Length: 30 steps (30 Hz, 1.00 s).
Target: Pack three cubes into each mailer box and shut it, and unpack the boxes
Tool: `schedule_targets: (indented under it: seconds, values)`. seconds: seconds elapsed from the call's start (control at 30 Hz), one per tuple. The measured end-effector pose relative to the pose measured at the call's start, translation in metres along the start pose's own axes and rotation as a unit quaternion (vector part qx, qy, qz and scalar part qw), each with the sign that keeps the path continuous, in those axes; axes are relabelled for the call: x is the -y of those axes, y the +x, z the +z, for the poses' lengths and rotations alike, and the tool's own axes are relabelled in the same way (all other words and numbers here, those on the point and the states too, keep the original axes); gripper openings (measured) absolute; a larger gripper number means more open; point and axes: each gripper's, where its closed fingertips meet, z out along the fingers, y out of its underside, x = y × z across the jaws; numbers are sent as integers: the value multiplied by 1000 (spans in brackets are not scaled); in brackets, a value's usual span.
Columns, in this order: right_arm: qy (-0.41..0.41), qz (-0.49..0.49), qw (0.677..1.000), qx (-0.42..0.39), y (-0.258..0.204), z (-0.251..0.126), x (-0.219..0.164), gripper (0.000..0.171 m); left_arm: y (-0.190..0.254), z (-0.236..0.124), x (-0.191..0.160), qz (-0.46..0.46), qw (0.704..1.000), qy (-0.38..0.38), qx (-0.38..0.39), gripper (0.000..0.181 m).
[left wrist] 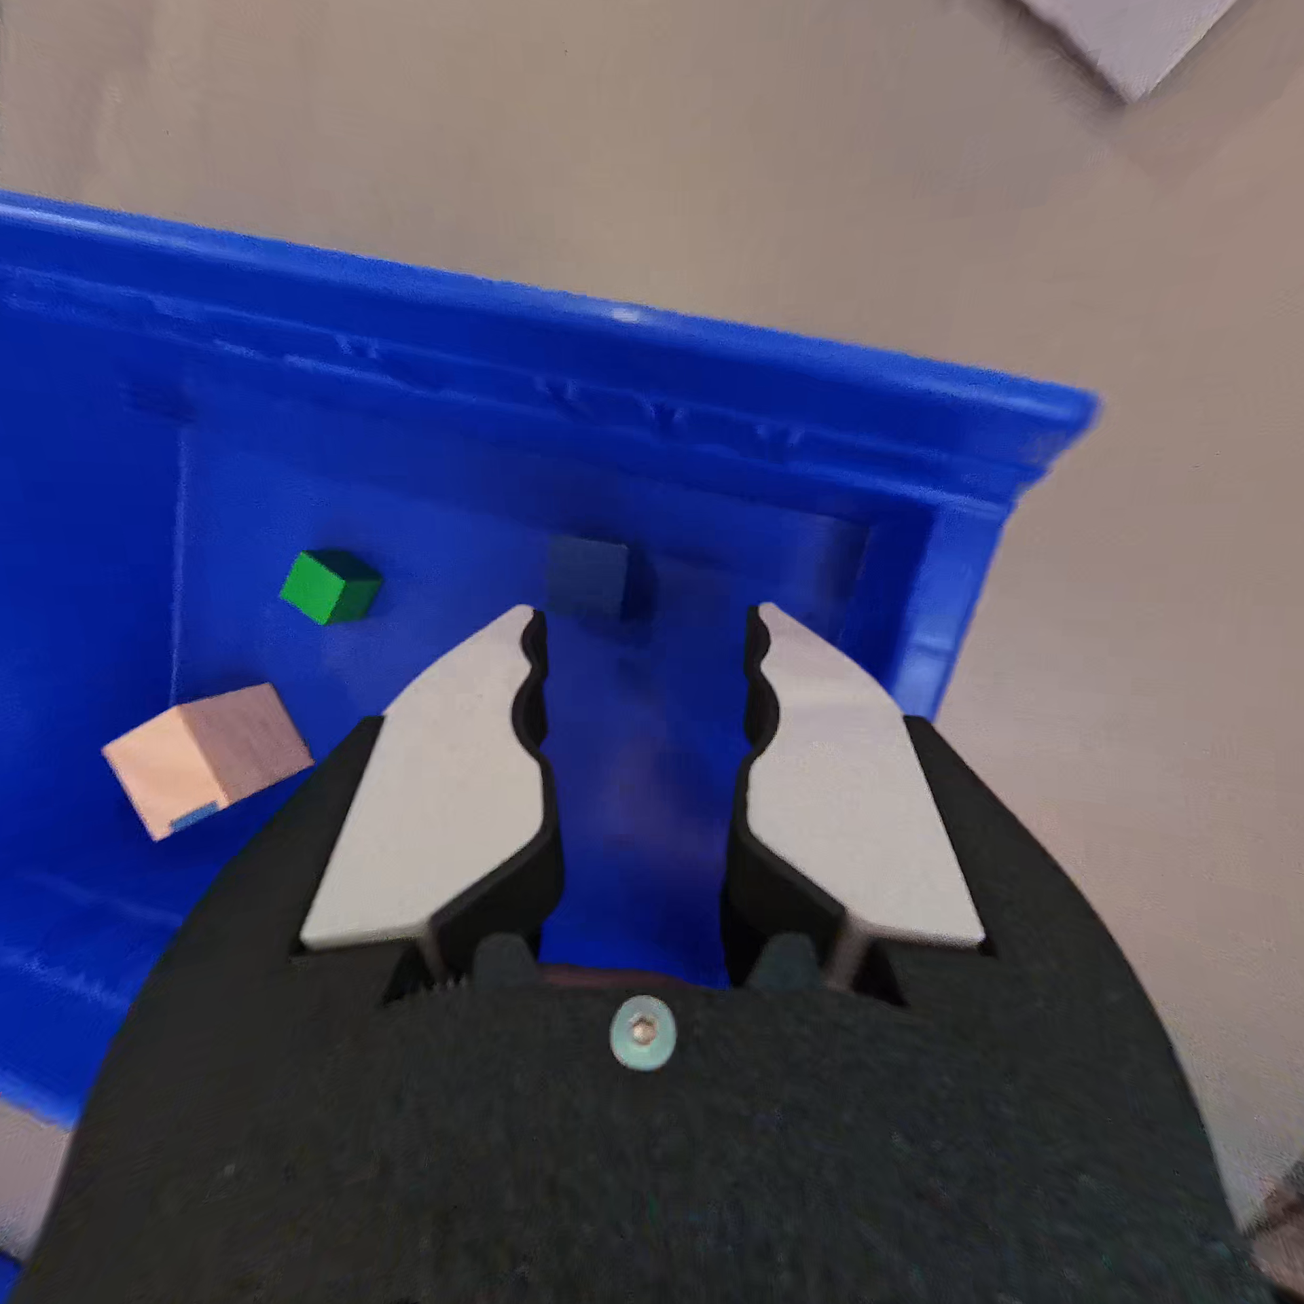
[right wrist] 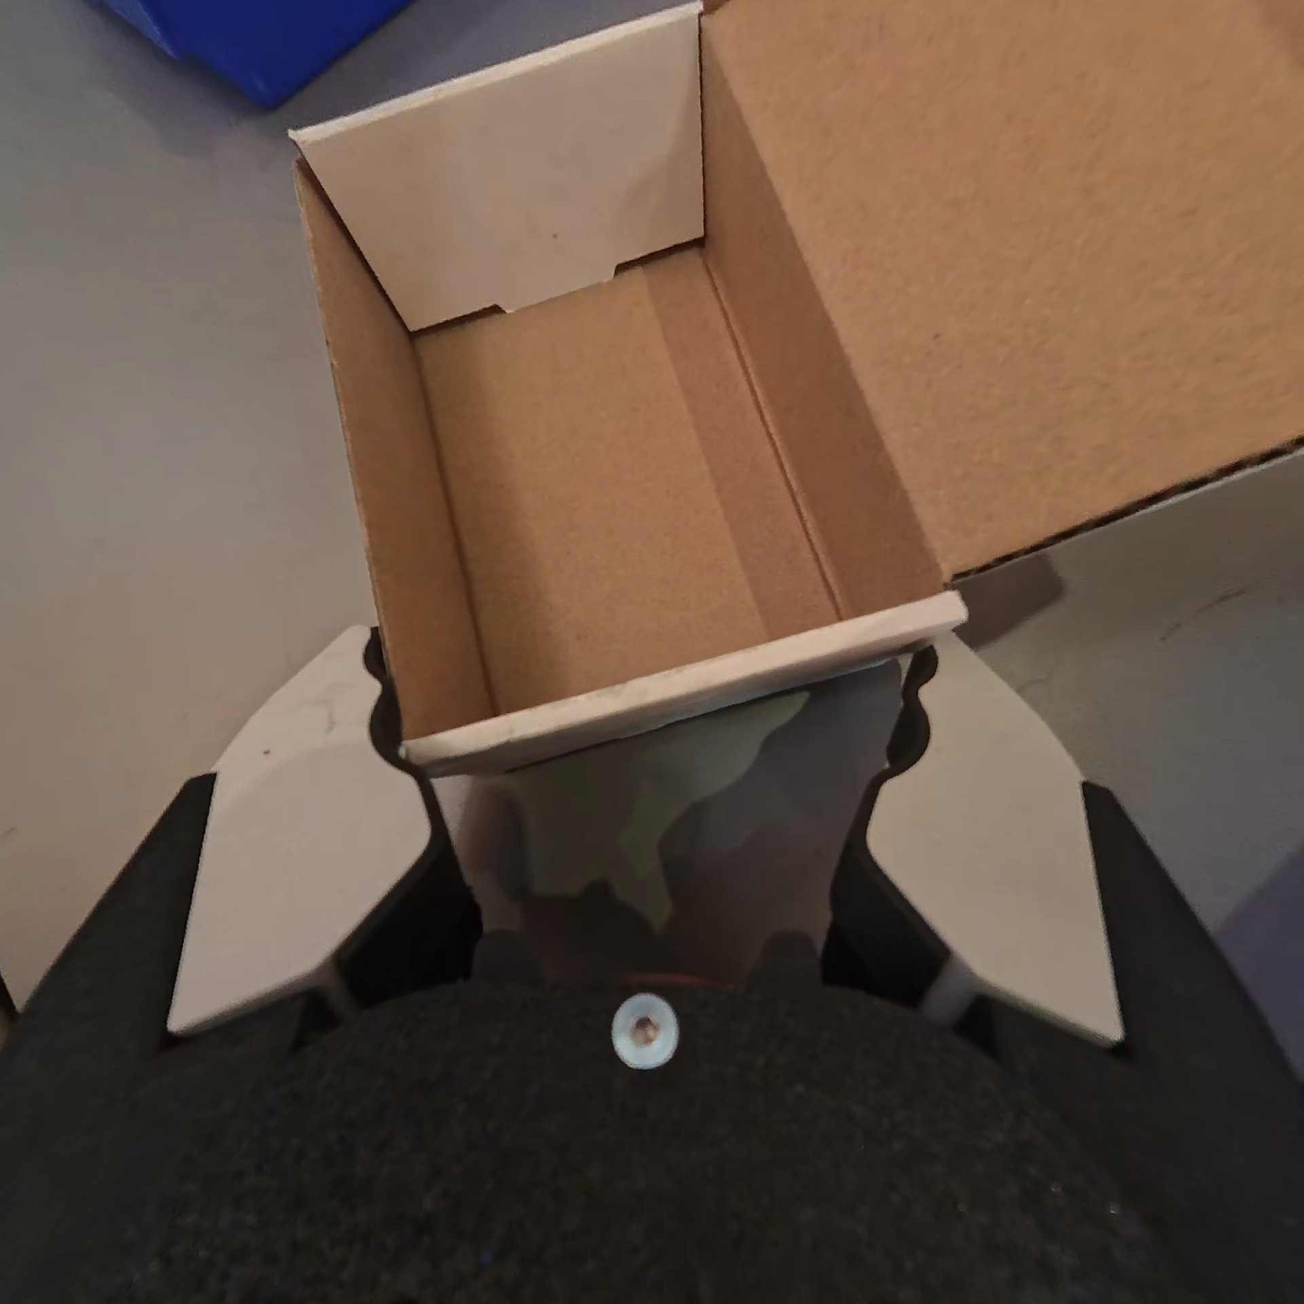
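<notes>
- Left gripper (left wrist: 646,621) above blue bin (left wrist: 776,395), fingers apart, holding nothing.
- In bin: green cube (left wrist: 330,587), dark blue cube (left wrist: 589,580) just past the fingertips, larger tan cube (left wrist: 204,758) nearer on the left.
- Right gripper (right wrist: 653,656) at near end of open mailer box (right wrist: 705,677) on grey worktop (right wrist: 141,423), fingers wide apart either side of the near wall; contact unclear.
- Box empty, lid (right wrist: 1023,247) folded back to the right.
- Cubes probably light, rigid, smooth; best pinched across two flat opposite faces.
- Box thin cardboard, likely light and prone to sliding or denting; best held by a wall edge.
</notes>
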Motion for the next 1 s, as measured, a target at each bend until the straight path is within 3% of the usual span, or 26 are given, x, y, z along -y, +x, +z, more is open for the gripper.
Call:
schedule_targets:
  seconds: [0.13, 0.23, 0.33, 0.4, 0.5, 0.6, 0.67, 0.73, 0.87, 0.93, 1.0]
  values:
    - [0, 0, 1000, 0, 0, 0, 0, 133, -12, 31, -5, 2, 999, -33, -4, 54]
    - [0, 0, 1000, 0, 0, 0, 0, 133, -18, 35, -4, 2, 1000, -27, 5, 28]
    - [0, 0, 1000, 0, 0, 0, 0, 133, -31, 21, -14, 0, 998, -49, 37, 28]
    - [0, 0, 1000, 1, 0, 0, 0, 133, -45, -8, -6, -21, 996, -36, 78, 28]
    - [0, -1, 1000, 3, 0, 0, 0, 133, -39, -72, 57, -52, 990, 83, 99, 27]
    - [0, -3, 1000, 4, 0, 0, 0, 133, 10, -106, 140, -43, 981, 177, 66, 27]
    - [0, -3, 1000, 3, 0, 0, 0, 133, 48, -88, 179, -44, 985, 160, 47, 27]
    - [0, -3, 1000, 3, 0, 0, 0, 133, 87, -45, 203, -31, 993, 108, 19, 27]
    - [0, -3, 1000, 3, 0, 0, 0, 133, 128, 40, 228, 32, 999, 36, -26, 27]
    - [0, -3, 1000, 2, 0, 0, 0, 133, 147, 69, 238, 63, 994, 27, -83, 27]
    - [1, -3, 1000, 2, 0, 0, 0, 133, 148, 90, 241, 74, 994, 0, -82, 27]
